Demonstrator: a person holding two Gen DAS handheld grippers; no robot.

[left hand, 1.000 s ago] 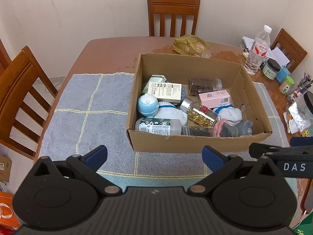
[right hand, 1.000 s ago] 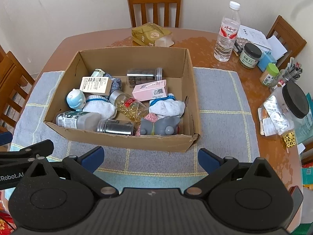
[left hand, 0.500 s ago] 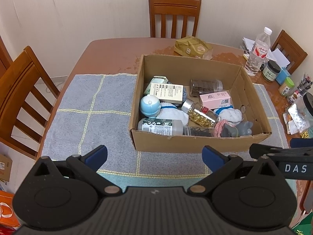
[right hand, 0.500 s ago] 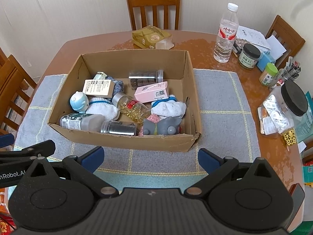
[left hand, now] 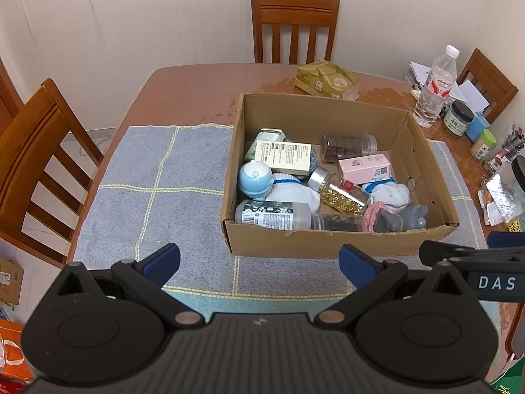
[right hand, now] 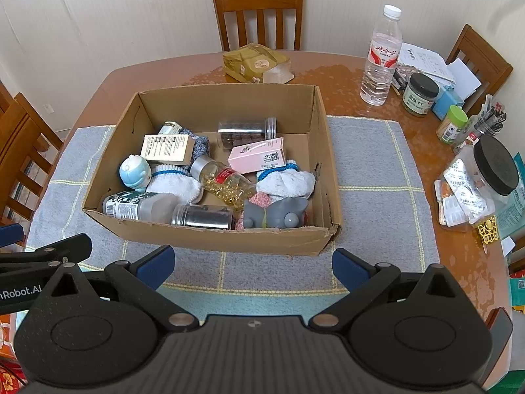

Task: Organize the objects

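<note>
An open cardboard box (left hand: 315, 246) (right hand: 210, 236) sits on a grey checked cloth (left hand: 157, 193). Inside lie a pink carton (right hand: 257, 156), a cream carton (right hand: 167, 149), a jar of yellow capsules (right hand: 226, 182), a dark-filled clear jar (right hand: 247, 131), a pale blue round figure (right hand: 133, 172), white socks (right hand: 285, 182), a grey toy (right hand: 279, 213) and a lying bottle (right hand: 137, 205). My left gripper (left hand: 259, 262) hangs open above the cloth before the box's near wall, empty. My right gripper (right hand: 252, 264) is likewise open and empty, in front of the box.
On the brown table behind the box lies a gold packet (right hand: 256, 64). At the right stand a water bottle (right hand: 380, 59), small jars (right hand: 420, 93), papers and a big black-lidded jar (right hand: 475, 184). Wooden chairs (left hand: 295, 26) ring the table. Bare cloth lies left of the box.
Both grippers have drawn back and risen slightly, so the box sits a little farther and lower in each view. Nothing was taken hold of; the fingers stay spread.
</note>
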